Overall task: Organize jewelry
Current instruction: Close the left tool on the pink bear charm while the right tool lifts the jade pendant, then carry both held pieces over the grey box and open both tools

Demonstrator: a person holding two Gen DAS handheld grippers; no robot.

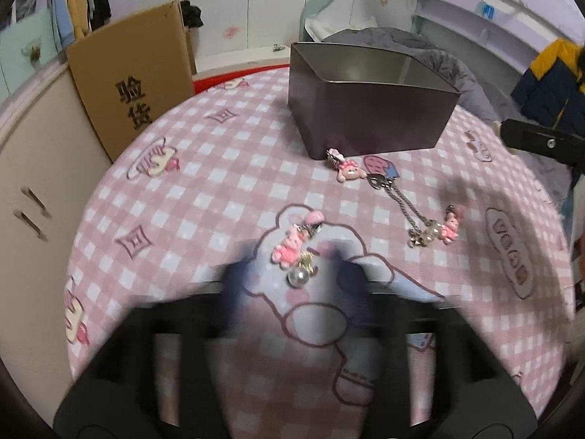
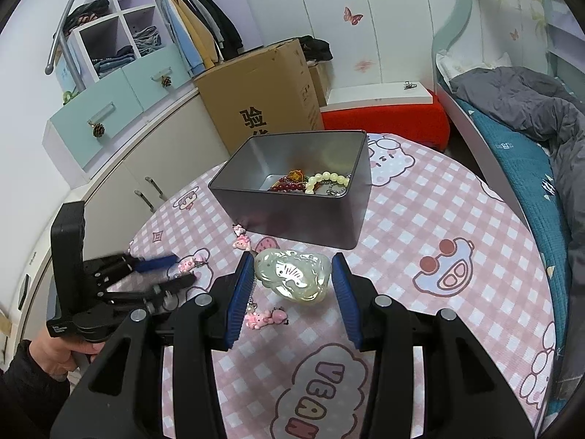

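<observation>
A grey metal tin [image 2: 292, 216] stands on the pink checked tablecloth and holds bead bracelets [image 2: 325, 181]; the tin also shows in the left wrist view [image 1: 369, 109]. My right gripper [image 2: 292, 289] is shut on a pale green jade pendant [image 2: 292, 276], held above the cloth near the tin. My left gripper [image 1: 289, 278] is open and blurred, its fingers either side of a pink pig charm with a pearl [image 1: 292, 252]. A chain with pink charms [image 1: 420, 216] and a pink bear charm [image 1: 347, 170] lie near the tin.
A cardboard box [image 2: 263, 98] and a white cabinet [image 2: 146, 168] stand left of the round table. A red stool [image 2: 387, 117] is behind it. A bed with a grey duvet [image 2: 519, 98] is at the right.
</observation>
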